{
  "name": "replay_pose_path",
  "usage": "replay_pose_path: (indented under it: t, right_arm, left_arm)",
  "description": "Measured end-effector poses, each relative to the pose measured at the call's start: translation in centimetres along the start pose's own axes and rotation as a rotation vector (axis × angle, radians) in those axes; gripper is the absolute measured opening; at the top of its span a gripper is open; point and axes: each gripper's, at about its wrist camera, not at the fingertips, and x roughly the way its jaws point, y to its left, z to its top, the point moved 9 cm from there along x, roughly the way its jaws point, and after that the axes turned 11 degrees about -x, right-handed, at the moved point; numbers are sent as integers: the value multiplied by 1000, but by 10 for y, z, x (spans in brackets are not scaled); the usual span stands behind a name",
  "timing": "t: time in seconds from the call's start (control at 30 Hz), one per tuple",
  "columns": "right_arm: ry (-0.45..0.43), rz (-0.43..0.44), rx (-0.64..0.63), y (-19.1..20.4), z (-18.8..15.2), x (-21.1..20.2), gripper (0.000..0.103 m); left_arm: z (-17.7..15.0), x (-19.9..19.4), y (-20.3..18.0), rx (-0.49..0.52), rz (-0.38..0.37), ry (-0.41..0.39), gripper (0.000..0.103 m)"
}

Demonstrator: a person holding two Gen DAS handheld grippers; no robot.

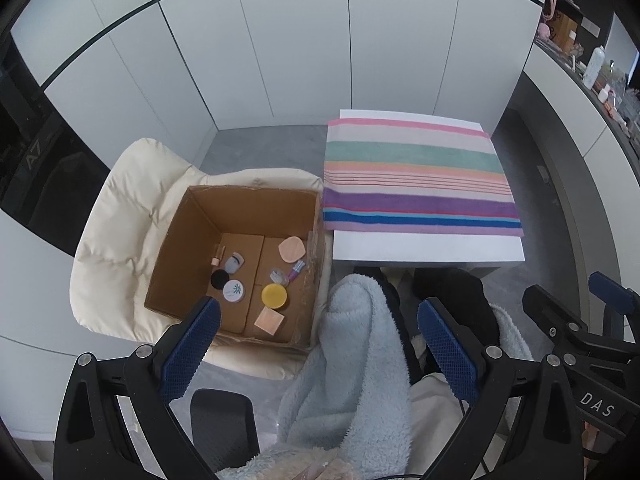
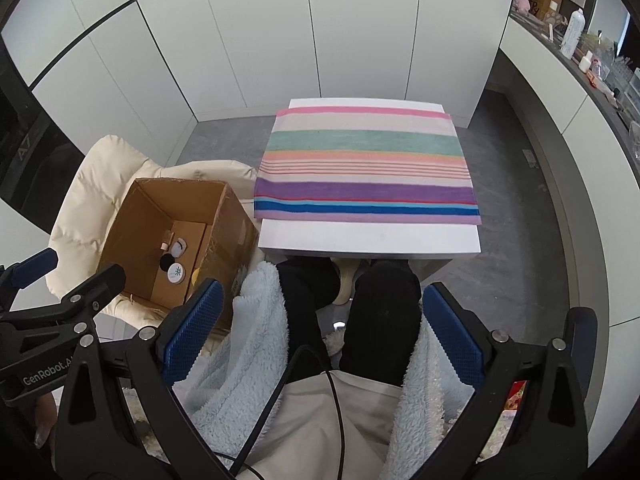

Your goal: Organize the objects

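Striped cloth [image 1: 420,178], centre right of the left wrist view: bands of pink, pale grey, teal green, peach with thin red lines, purple, blue, light blue, lilac. White table [image 1: 428,246] under it.

Cardboard box [image 1: 188,240], left of centre: plain brown. Inside: yellow round lid [image 1: 274,295], white round jar with green leaf mark [image 1: 234,291], black disc [image 1: 219,279], peach puff [image 1: 291,249], peach square [image 1: 269,320].

Cream quilted cushion [image 1: 116,240] below the box.

Pale blue fleece [image 1: 356,356], lower centre.

Left gripper [image 1: 320,344]: black frame, blue textured pads. Right gripper [image 2: 320,332]: same black and blue.

Wall panels [image 2: 260,32], upper frame: white, dark seams. Floor [image 2: 520,248]: grey.
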Motion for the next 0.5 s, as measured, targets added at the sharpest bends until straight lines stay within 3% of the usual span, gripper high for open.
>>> replay_pose_path:
  t: [0.5]
  right_arm:
    - [22, 3, -12, 8, -3, 10, 101]
  left_arm:
    - [0, 6, 4, -11, -2, 20, 100]
